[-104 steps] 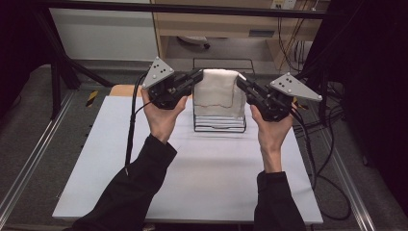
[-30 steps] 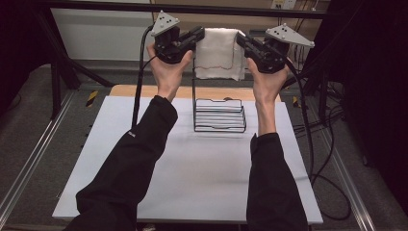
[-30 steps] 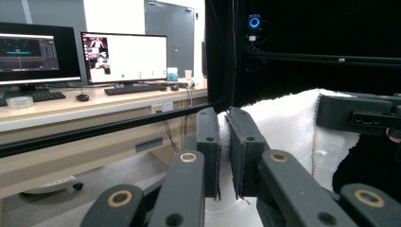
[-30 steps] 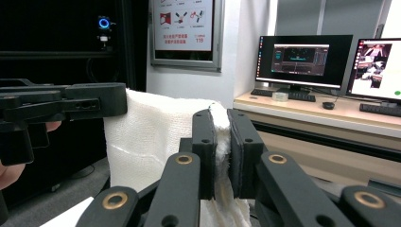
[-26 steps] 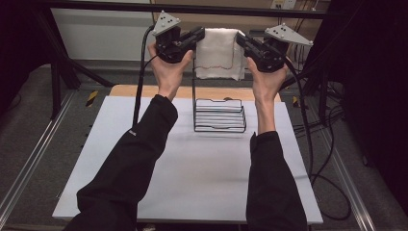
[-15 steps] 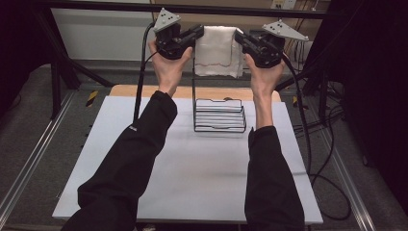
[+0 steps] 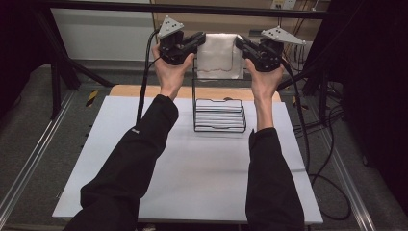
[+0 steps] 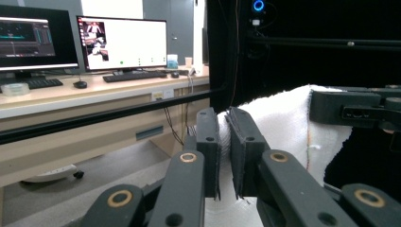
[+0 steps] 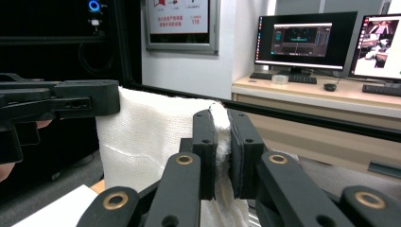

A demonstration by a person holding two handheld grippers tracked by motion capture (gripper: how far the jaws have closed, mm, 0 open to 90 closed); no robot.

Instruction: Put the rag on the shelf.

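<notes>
A white towel (image 7: 219, 56) hangs stretched in the air, high above a black wire rack (image 7: 219, 114). My left gripper (image 7: 201, 39) is shut on the towel's upper left corner, and my right gripper (image 7: 239, 42) is shut on its upper right corner. In the left gripper view the towel (image 8: 283, 118) is pinched between my jaws (image 8: 226, 142), with the other gripper's jaw across the far side. In the right gripper view the towel's edge (image 9: 220, 142) sits squeezed between the pads, and the cloth (image 9: 146, 142) spreads leftward to the other gripper.
The rack stands on a white sheet (image 7: 192, 168) that covers a table; a wooden edge (image 7: 144, 90) shows at the back. Cables (image 7: 317, 144) trail off at the right. A black frame bar (image 7: 192, 8) runs overhead, and desks with monitors (image 9: 302, 38) stand beyond.
Both grippers have lifted the towel up off the rack and away from the person, and it now hangs free above the rack. In the last second they rose only slightly.
</notes>
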